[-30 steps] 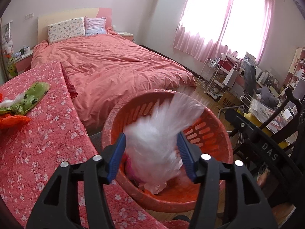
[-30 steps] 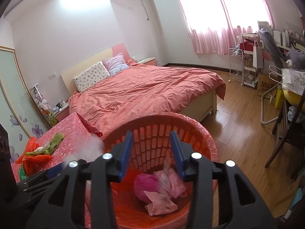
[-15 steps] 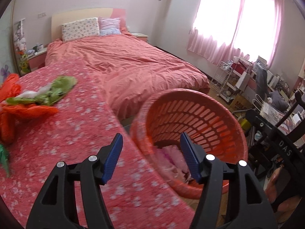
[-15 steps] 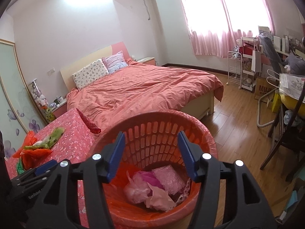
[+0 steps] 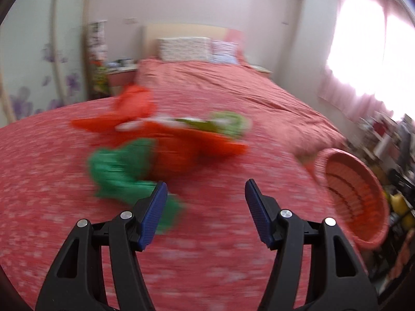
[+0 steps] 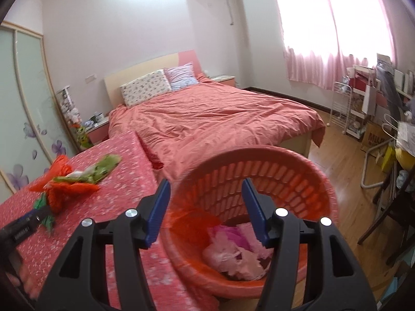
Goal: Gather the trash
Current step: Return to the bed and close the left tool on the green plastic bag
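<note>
My left hand-held gripper [image 5: 205,202] stands open with nothing between its blue pads, only the red flowered cloth of the worktop [image 5: 52,181] showing in the gap. Just past its left pad lies a crumpled green bag [image 5: 116,173], and touching that, a little farther on, an orange bag [image 5: 181,150]; this view is blurred, so edges are hard to tell. Behind those sit a light green wrapper [image 5: 228,124] and another orange piece [image 5: 132,103].

My right hand-held gripper [image 6: 206,207] is open too, holding nothing, and looks down into the orange basket [image 6: 285,178], which sits at the worktop's edge, tilted toward me. In its bottom lie pink and pale crumpled bags [image 6: 233,254]. From this side the same pile of trash [image 6: 70,184] rests on the worktop to the left, well apart from the basket, with the tip of my left hand-held gripper just beside it.

Beyond the worktop stands the bed [image 6: 207,119] with its salmon cover, two pillows [image 6: 158,85] at the headboard, and farther right a pink-curtained window [image 6: 332,39].
</note>
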The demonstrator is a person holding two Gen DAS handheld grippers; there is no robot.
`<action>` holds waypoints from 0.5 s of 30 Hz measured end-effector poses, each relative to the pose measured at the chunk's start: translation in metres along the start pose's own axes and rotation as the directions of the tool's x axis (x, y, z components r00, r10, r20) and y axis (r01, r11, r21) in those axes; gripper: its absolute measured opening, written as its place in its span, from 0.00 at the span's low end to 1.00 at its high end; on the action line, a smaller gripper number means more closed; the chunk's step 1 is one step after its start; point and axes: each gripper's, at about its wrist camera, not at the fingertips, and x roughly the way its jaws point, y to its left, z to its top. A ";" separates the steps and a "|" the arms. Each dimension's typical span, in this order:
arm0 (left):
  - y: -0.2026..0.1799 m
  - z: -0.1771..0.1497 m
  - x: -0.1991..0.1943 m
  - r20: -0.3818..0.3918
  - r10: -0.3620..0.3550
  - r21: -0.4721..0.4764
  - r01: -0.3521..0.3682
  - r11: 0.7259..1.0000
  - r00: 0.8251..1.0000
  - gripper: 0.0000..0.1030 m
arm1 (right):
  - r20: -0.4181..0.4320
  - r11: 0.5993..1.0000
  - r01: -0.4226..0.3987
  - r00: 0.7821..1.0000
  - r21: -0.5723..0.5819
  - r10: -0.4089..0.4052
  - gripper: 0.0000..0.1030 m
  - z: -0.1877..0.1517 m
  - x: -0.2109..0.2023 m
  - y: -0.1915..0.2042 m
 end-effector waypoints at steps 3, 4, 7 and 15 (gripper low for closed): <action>0.034 0.002 0.007 -0.023 0.060 -0.074 -0.062 0.995 0.998 0.60 | -0.007 1.000 -0.013 1.000 -0.029 0.013 0.55 -0.004 0.000 0.017; 0.044 0.003 0.012 -0.039 0.073 -0.104 -0.077 0.992 0.997 0.60 | -0.010 0.999 -0.016 1.000 -0.035 0.016 0.55 -0.005 -0.001 0.021; 0.056 0.004 0.026 -0.078 0.074 -0.160 -0.086 0.983 0.994 0.59 | -0.022 0.998 -0.030 0.999 -0.058 0.029 0.55 -0.007 -0.001 0.034; 0.051 0.006 0.048 -0.117 0.028 -0.210 -0.052 0.976 0.993 0.49 | -0.035 0.993 -0.047 0.998 -0.109 0.043 0.55 -0.010 -0.003 0.054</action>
